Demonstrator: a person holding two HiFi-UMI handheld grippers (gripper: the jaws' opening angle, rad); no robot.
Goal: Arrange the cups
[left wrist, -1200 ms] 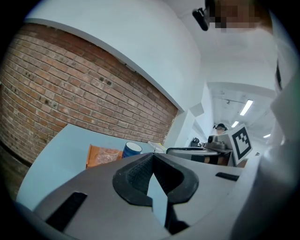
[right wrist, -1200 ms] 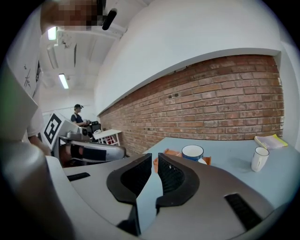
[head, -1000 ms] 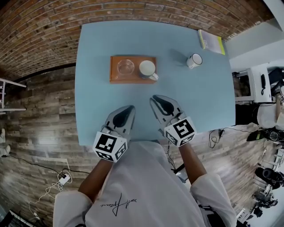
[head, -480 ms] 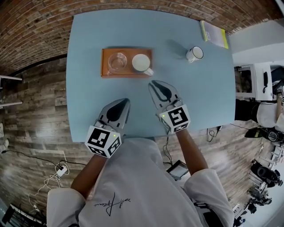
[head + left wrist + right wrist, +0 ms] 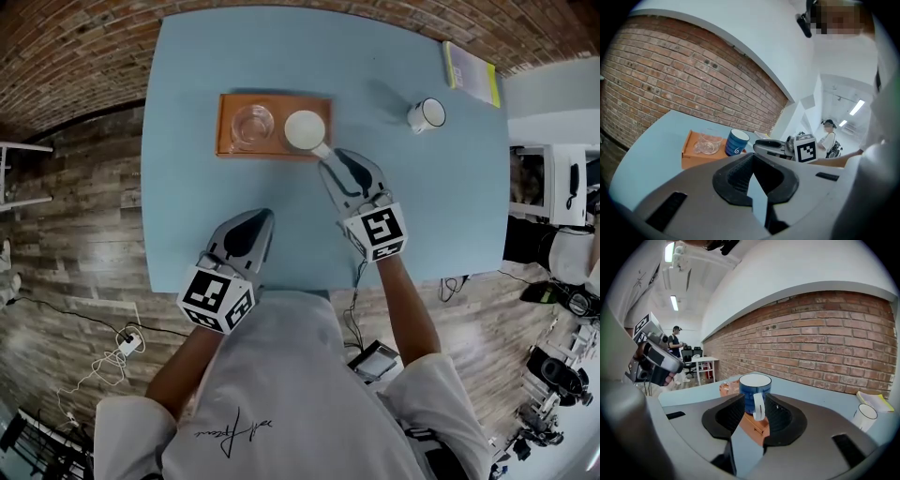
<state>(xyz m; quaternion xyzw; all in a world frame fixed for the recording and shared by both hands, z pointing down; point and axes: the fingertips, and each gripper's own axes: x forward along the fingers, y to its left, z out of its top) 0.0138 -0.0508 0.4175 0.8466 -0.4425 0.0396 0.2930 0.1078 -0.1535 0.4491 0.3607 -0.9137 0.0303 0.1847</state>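
Note:
An orange tray (image 5: 226, 147) on the light blue table holds a clear glass cup (image 5: 251, 125) at its left and a blue mug (image 5: 305, 129) with a white inside at its right. A white mug (image 5: 427, 114) stands alone at the far right. My right gripper (image 5: 328, 161) is open, and its tips are right at the blue mug's handle. In the right gripper view that handle (image 5: 758, 406) shows in the gap between the jaws, with no pad pressing on it. My left gripper (image 5: 264, 214) is shut and empty near the table's front edge.
A yellow-green booklet (image 5: 472, 73) lies at the table's far right corner. In the left gripper view the tray (image 5: 689, 157), glass cup (image 5: 707, 143) and blue mug (image 5: 736, 142) sit ahead. A brick wall runs behind the table, and wooden floor surrounds it.
My right gripper has moved forward across the table, from the middle up to the blue mug's handle. The left gripper has stayed near the front edge.

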